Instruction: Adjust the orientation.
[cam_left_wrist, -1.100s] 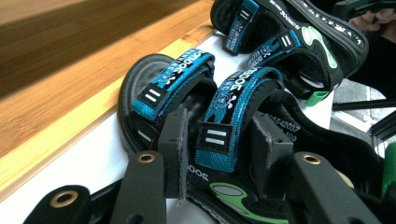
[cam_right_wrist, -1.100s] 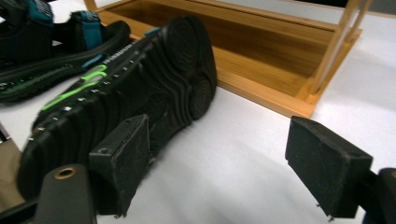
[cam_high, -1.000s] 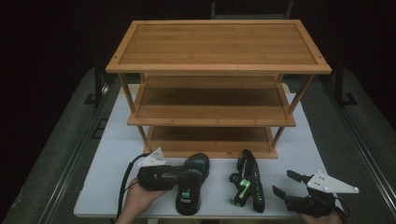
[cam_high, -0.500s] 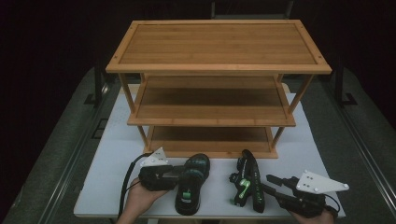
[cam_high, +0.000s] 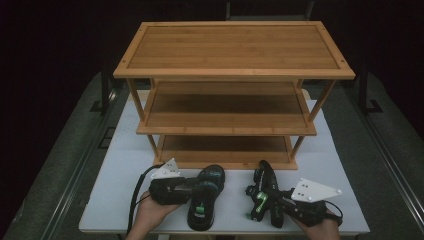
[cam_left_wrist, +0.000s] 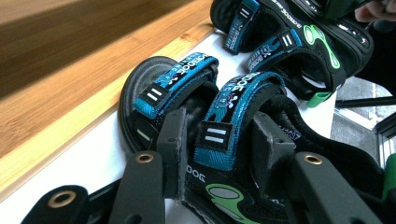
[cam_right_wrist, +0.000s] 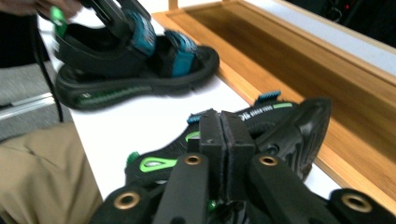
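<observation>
Three-tier bamboo rack (cam_high: 234, 75) stands on white table (cam_high: 125, 165) (all shelves bare). Grey floor (cam_high: 65, 150) on both sides of table; dark background beyond.

The blue straps (cam_left_wrist: 245, 105) of the black sandals (cam_left_wrist: 261, 154) carry white lettering, seemingly "BOBDOG", though not every letter is sharp.

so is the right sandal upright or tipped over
Tipped on its side: the right sandal shows its sole edge upward in the high view, unlike the flat left sandal.
</observation>
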